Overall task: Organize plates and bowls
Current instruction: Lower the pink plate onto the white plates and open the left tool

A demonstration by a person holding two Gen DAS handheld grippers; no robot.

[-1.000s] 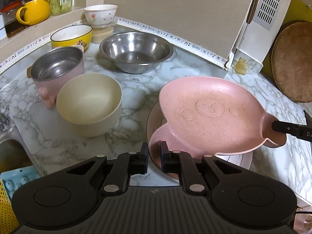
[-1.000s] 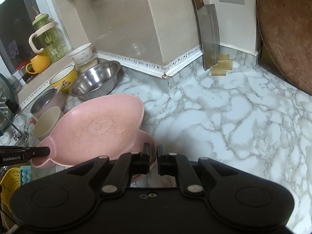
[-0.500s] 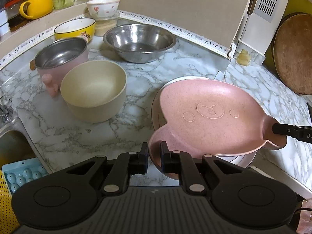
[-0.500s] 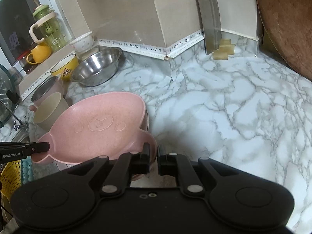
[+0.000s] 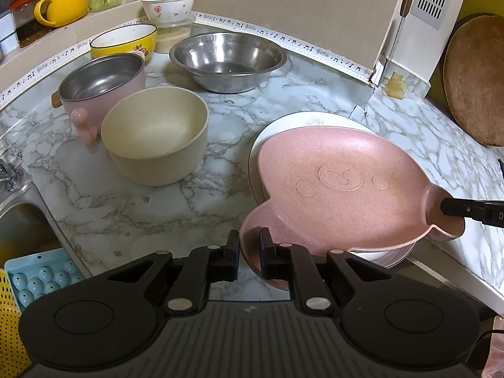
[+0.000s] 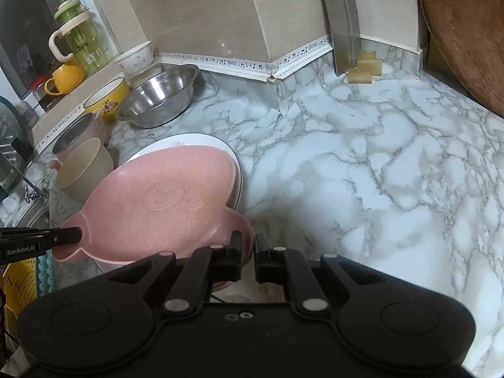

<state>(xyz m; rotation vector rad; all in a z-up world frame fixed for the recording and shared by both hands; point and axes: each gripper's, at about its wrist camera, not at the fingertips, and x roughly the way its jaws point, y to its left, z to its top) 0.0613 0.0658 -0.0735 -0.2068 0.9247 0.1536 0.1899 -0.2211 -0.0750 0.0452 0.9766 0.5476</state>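
A pink bear-shaped plate (image 5: 340,189) lies over a white plate (image 5: 302,123) near the counter's front edge; both show in the right wrist view, pink plate (image 6: 163,201) and white plate (image 6: 195,140). My left gripper (image 5: 249,252) is shut on the pink plate's near ear. My right gripper (image 6: 248,253) is shut on the other ear, and its fingertip (image 5: 453,208) shows in the left wrist view. A beige bowl (image 5: 154,145), a pink steel-lined pot (image 5: 100,88), a steel bowl (image 5: 226,60), a yellow bowl (image 5: 123,41) and a white flowered bowl (image 5: 168,6) stand behind.
A sink (image 5: 22,233) with a blue tray (image 5: 41,274) and a yellow basket (image 5: 9,330) lies front left. A cleaver (image 6: 343,25) and a round wooden board (image 6: 466,31) lean on the back wall. A yellow mug (image 5: 63,3) and a green jar (image 6: 78,37) stand on the ledge.
Both grippers have lowered the pink plate onto the white plate, whose far rim now shows. Both stay shut on the ears.
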